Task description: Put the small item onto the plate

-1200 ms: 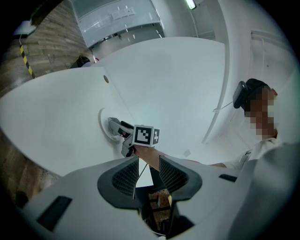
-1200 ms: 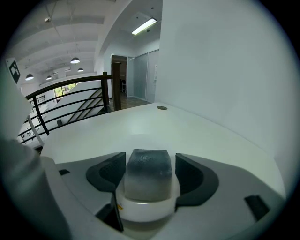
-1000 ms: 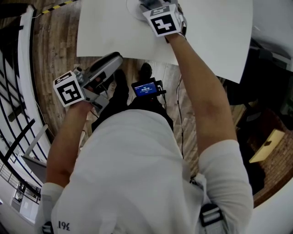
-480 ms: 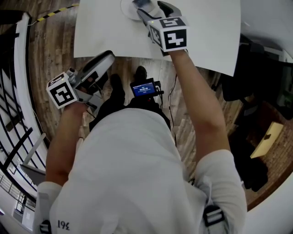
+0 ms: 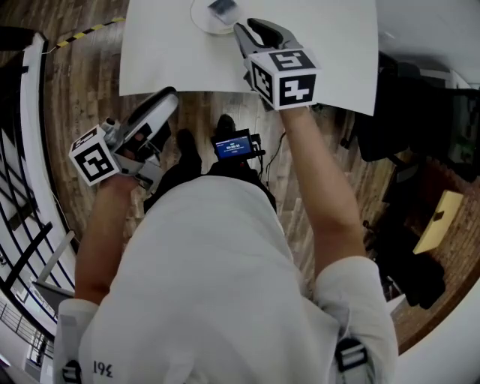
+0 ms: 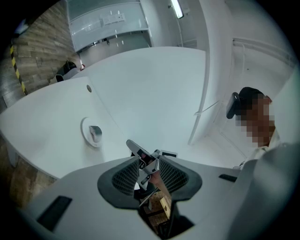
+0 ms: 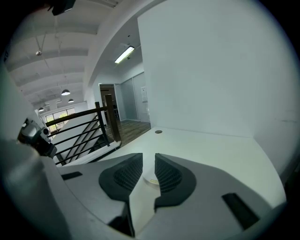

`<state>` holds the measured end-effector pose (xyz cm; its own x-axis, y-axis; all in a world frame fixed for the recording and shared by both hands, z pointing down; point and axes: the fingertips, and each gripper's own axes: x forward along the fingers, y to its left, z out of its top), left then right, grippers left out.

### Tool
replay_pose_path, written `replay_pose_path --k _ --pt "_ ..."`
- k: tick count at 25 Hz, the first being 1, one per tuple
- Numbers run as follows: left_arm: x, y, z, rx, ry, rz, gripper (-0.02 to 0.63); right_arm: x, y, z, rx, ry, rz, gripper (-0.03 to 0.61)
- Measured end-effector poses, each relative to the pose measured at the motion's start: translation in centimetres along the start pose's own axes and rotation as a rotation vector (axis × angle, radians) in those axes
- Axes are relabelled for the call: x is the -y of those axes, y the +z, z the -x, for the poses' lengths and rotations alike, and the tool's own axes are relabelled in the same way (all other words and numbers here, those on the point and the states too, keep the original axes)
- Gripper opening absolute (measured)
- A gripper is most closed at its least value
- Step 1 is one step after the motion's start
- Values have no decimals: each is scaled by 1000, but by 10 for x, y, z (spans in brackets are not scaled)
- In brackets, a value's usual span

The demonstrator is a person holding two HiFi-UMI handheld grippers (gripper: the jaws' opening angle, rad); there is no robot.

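A small grey item (image 5: 223, 9) lies on the round white plate (image 5: 204, 22) at the far side of the white table (image 5: 172, 60). My right gripper (image 5: 247, 30) hovers just beside the plate, apart from the item; its jaws are closing with nothing between them. In the right gripper view the plate's rim (image 7: 151, 180) shows through the narrow gap of that gripper (image 7: 149, 164). My left gripper (image 5: 166, 99) hangs off the table's near edge over the floor. Its jaws (image 6: 149, 161) stand slightly apart and empty. From there the plate (image 6: 86, 136) and item (image 6: 95, 132) sit to the left.
A black stair railing (image 5: 30, 150) runs along the left, also seen as railing (image 7: 84, 126). A device with a blue screen (image 5: 236, 146) hangs at my chest above the wooden floor. A seated person (image 6: 255, 122) is beyond the table's right side. A round hole (image 6: 89, 87) marks the tabletop.
My right gripper has drawn back from over the plate toward me, leaving the grey item lying free on it. The left gripper has drifted slightly left.
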<state>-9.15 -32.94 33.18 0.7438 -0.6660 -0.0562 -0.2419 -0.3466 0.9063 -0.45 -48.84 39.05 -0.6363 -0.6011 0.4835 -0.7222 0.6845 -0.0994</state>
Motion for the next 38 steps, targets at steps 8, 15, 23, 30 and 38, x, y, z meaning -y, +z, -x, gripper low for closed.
replay_pose_path --k 8,15,23,30,38 --pt "33 -1 13 23 -41 -25 137 -15 5 45 37 -34 -24 2" --pt "56 1 30 65 -57 -16 137 -41 19 92 125 -8 -125 2" --pt "79 0 40 51 -74 -69 137 -68 43 136 218 59 -219 2" --pt "105 7 38 69 -123 -79 137 -91 68 177 316 194 -497 2" --pt "140 12 32 63 -189 -126 137 -97 98 208 394 248 -522 2"
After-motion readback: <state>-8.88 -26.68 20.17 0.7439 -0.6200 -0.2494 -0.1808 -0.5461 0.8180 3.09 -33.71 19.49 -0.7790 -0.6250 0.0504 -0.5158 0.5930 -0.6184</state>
